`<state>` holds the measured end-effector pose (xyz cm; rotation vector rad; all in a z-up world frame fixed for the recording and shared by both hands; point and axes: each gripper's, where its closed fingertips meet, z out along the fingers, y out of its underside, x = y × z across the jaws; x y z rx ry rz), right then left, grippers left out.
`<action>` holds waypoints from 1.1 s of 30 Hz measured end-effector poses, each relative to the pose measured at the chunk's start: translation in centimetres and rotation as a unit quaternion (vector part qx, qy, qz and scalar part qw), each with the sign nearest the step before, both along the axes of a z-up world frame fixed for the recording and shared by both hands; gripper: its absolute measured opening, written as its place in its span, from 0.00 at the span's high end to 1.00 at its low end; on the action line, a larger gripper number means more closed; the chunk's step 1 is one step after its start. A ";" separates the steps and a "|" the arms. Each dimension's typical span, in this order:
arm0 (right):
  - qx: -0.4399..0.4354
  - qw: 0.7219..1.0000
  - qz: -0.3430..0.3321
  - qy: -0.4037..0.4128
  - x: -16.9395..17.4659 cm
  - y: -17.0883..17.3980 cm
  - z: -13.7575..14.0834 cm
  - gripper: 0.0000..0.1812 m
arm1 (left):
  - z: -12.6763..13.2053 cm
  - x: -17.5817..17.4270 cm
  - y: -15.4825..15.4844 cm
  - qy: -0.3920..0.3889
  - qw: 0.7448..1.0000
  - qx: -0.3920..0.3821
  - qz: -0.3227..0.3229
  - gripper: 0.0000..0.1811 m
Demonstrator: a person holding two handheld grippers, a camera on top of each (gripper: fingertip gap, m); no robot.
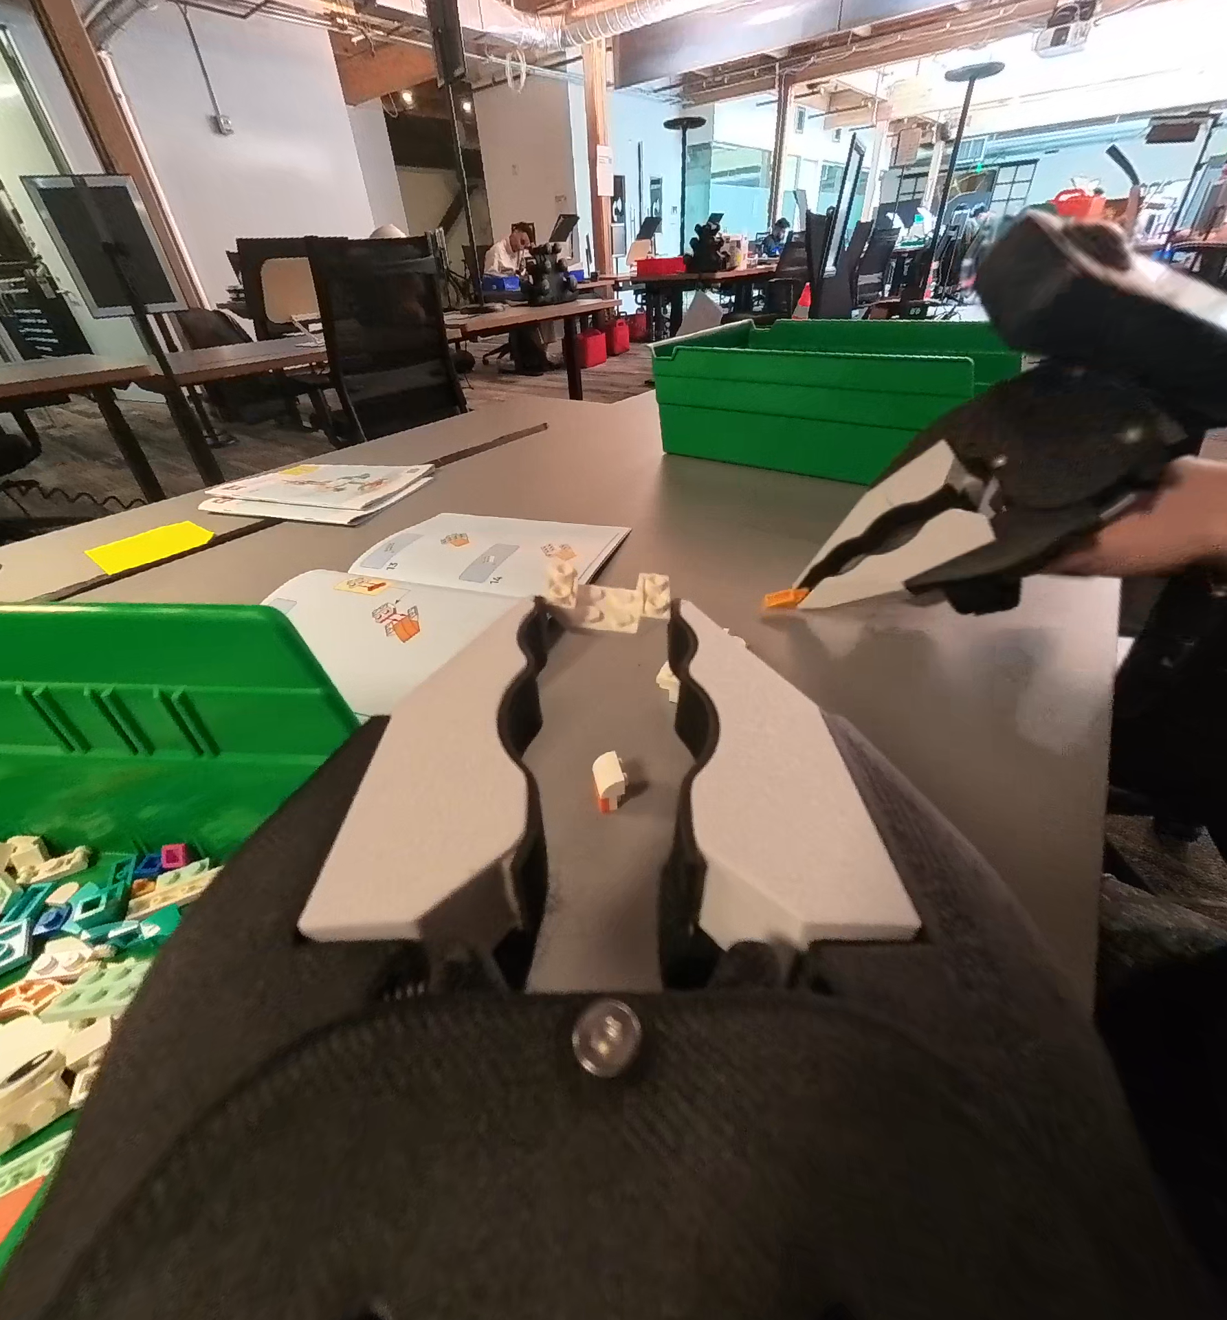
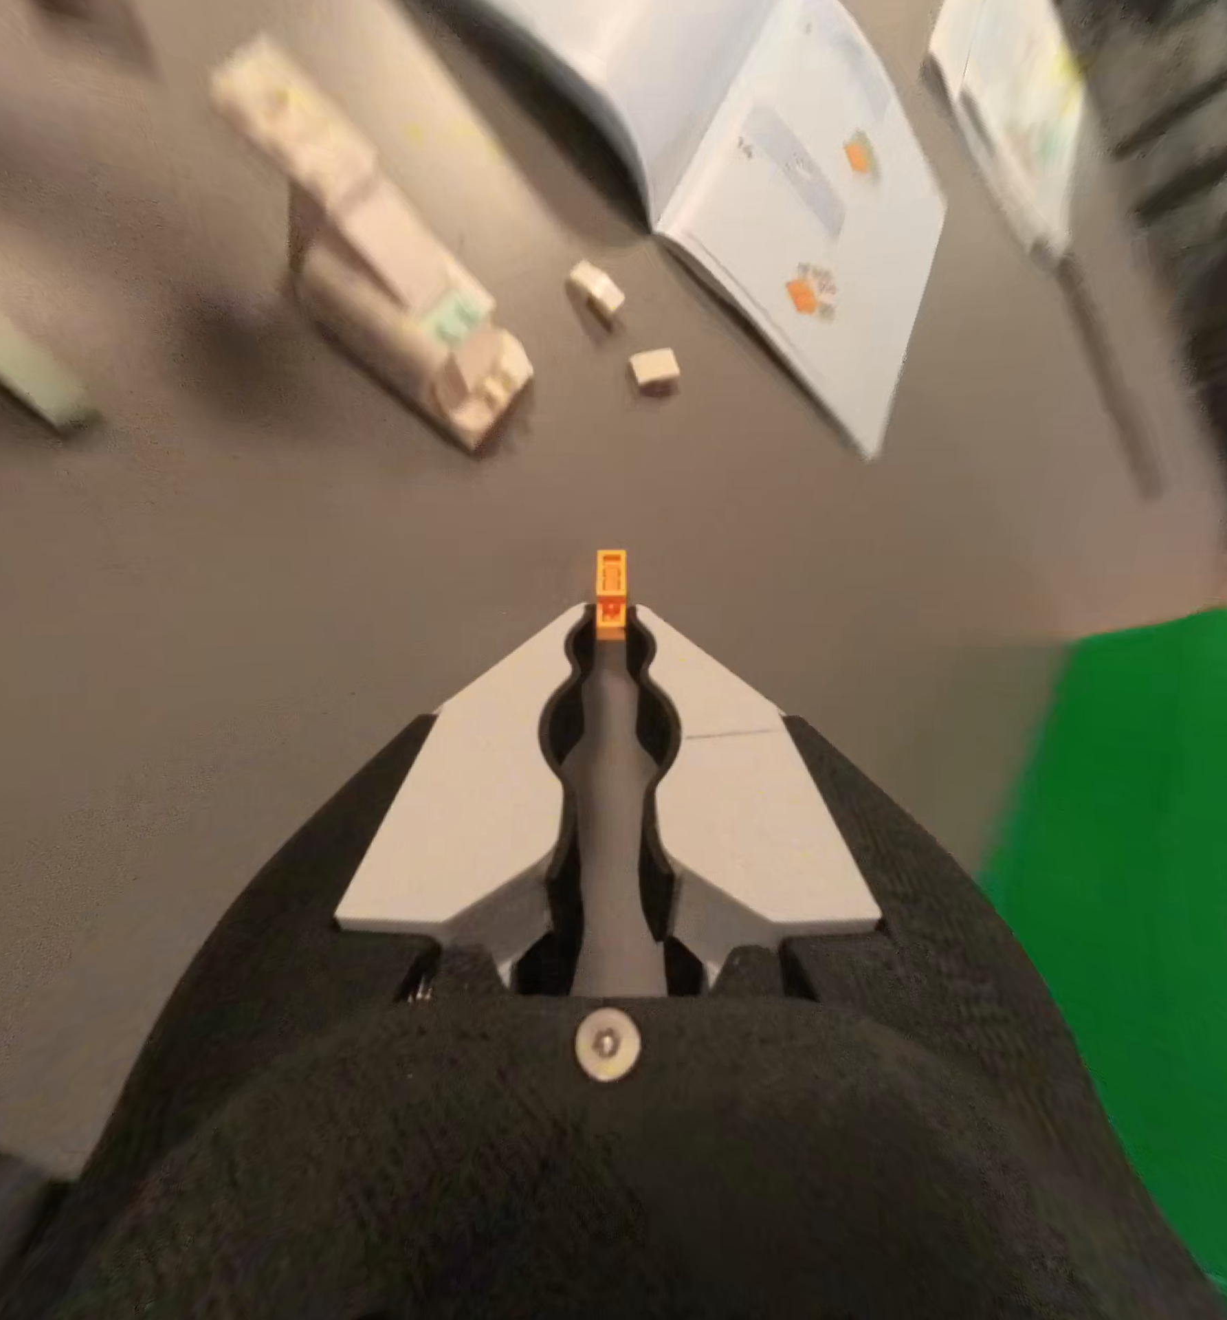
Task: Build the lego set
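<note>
**Right gripper pinching orange piece; left gripper spread over white assembly**

Nearest the left wrist camera, the left gripper (image 1: 607, 621) has its fingers held wide apart with nothing between them. On the grey table (image 1: 917, 714) inside that gap lies a small white-and-orange piece (image 1: 609, 782), touching neither finger. A second small white piece (image 1: 667, 682) sits just beside the inner edge of the right-hand finger; contact cannot be confirmed. Just beyond the fingertips rests a white brick assembly (image 1: 614, 596), at the near edge of an open instruction booklet (image 1: 453, 593). To the left of this gripper stands a green bin (image 1: 132, 700) holding mixed loose bricks (image 1: 46, 950). A closed booklet (image 1: 324, 493) and a yellow note (image 1: 147, 546) lie farther ahead on the left. A second green bin (image 1: 810, 407) stands ahead on the right.

The right gripper (image 2: 610, 614) is closed to a narrow gap on a small orange piece (image 2: 611, 593), clamped at the very fingertips with most of the piece projecting forward. In the left wrist view this gripper (image 1: 803, 598) is angled down, tips at table level, with the orange piece (image 1: 784, 598) at or just above the surface; a hand (image 1: 1167, 528) grips its handle. Ahead of it, blurred, are two small white pieces (image 2: 596, 287) (image 2: 654, 370), the open booklet (image 2: 796, 200), and the left gripper (image 2: 396, 286).
</note>
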<state>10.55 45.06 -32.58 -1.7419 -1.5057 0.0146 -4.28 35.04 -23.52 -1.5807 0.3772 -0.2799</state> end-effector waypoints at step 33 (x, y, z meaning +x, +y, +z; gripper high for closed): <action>0.089 0.828 0.457 -0.314 1.1 -5.2 -0.4 1.00 | -0.2 0.5 -0.2 -0.018 1.000 -0.012 -0.021 0.82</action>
